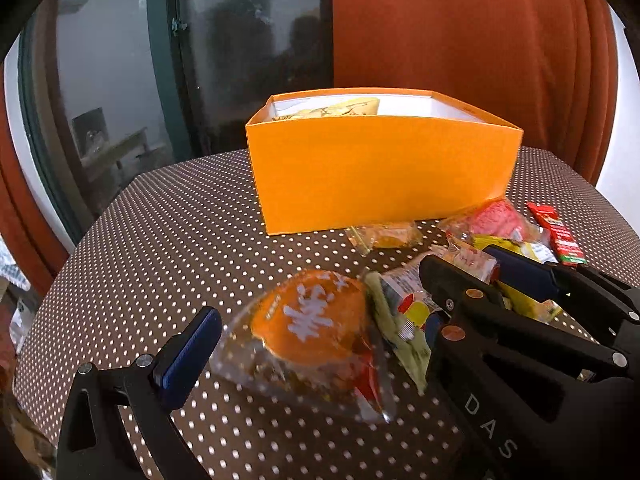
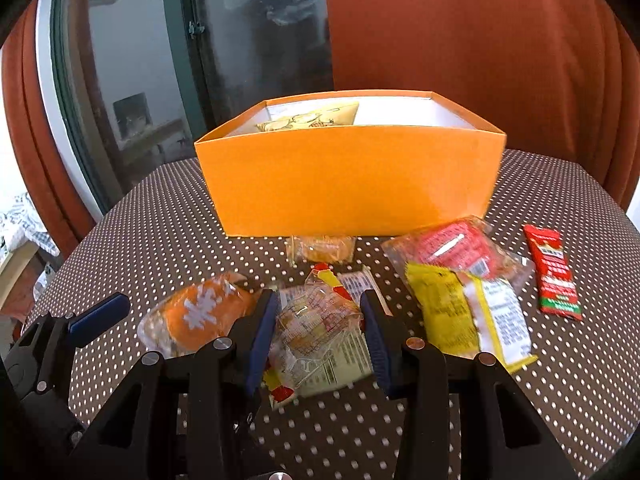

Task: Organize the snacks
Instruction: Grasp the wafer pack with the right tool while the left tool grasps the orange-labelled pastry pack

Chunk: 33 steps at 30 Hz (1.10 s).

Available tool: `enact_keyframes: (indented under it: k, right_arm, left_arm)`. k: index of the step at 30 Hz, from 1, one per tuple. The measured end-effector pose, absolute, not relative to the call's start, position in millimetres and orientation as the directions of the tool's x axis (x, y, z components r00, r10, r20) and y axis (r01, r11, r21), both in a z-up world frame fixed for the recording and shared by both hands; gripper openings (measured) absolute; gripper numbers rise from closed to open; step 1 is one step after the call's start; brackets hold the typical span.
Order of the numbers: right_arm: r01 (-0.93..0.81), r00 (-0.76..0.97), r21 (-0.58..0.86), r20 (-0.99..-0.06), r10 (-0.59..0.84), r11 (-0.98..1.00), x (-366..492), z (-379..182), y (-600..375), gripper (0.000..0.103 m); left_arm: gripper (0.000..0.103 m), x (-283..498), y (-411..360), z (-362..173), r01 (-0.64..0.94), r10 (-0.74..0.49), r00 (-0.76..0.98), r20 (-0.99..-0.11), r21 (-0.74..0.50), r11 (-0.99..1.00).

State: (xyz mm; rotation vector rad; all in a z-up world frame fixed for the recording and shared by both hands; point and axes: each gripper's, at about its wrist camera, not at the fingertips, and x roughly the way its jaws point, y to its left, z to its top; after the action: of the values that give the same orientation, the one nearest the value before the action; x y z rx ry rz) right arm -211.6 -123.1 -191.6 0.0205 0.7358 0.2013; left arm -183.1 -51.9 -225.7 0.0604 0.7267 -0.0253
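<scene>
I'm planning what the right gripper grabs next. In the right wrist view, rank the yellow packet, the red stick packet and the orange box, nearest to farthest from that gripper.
1. Yellow packet, lying just right of the right gripper.
2. Red stick packet, farther right, near the table edge.
3. Orange box, straight ahead at the back.

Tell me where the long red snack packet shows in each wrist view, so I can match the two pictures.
Left wrist: the red packet lies at the far right, beyond the right gripper, right of the orange box.
Right wrist: the red packet lies on the dotted tablecloth, right of the yellow packet.
Shared landmark: the orange box.
</scene>
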Motion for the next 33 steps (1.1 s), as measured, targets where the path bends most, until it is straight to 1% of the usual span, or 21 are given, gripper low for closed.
enact_keyframes:
  k: [10, 14, 17, 19, 20, 21, 23, 24, 25, 33]
  right_arm:
    - [-0.168, 0.685, 0.081, -0.707, 0.176, 0.982, -179.4, -207.1, -114.3, 0.045]
    - [-0.164, 0.679, 0.069, -0.716, 0.164, 0.984, -173.2, -212.3, -110.7, 0.045]
    - [-0.170, 0.675, 0.063, -0.720, 0.163, 0.983, -171.4, -214.9, -105.2, 0.045]
    - [-0.174, 0.673, 0.061, -0.721, 0.164, 0.983, -170.6, -216.1, -102.2, 0.045]
    - [-0.176, 0.672, 0.061, -0.721, 0.165, 0.983, -170.3, -216.5, -100.9, 0.045]
    - [-0.178, 0.670, 0.065, -0.723, 0.170, 0.982, -170.6, -217.0, -99.7, 0.046]
    - [-0.178, 0.673, 0.059, -0.721, 0.166, 0.982, -171.6, -217.0, -98.9, 0.046]
    - [-0.179, 0.673, 0.061, -0.721, 0.167, 0.982, -172.0, -216.8, -98.7, 0.046]
    - [-0.178, 0.671, 0.066, -0.722, 0.171, 0.982, -172.5, -216.9, -98.9, 0.046]
    - [-0.182, 0.669, 0.078, -0.721, 0.181, 0.980, -182.3, -215.7, -101.9, 0.046]
  left_arm:
    - [0.102, -148.5, -46.1, -245.0, 0.058, -0.017, 0.702, -0.712, 0.033, 0.998]
    - [0.102, -139.9, -39.7, -253.6, 0.037, -0.010, 0.677, -0.736, 0.021, 0.999]
    - [0.098, -132.2, -33.3, -264.6, 0.024, -0.021, 0.637, -0.770, -0.007, 1.000]
    - [0.093, -130.0, -31.0, -268.9, 0.026, -0.035, 0.619, -0.784, -0.024, 0.999]
    - [0.092, -129.6, -30.5, -268.6, 0.026, -0.037, 0.621, -0.783, -0.027, 0.999]
    - [0.089, -129.7, -30.4, -268.5, 0.029, -0.041, 0.622, -0.782, -0.030, 0.999]
    - [0.080, -131.0, -29.1, -267.9, 0.027, -0.048, 0.627, -0.778, -0.040, 0.999]
    - [0.070, -131.7, -29.5, -266.6, 0.022, -0.044, 0.632, -0.773, -0.039, 0.999]
    - [0.064, -132.4, -29.6, -264.5, 0.017, -0.043, 0.635, -0.771, -0.041, 0.999]
    - [0.061, -147.7, -27.8, -259.0, 0.001, -0.039, 0.635, -0.772, -0.050, 0.999]
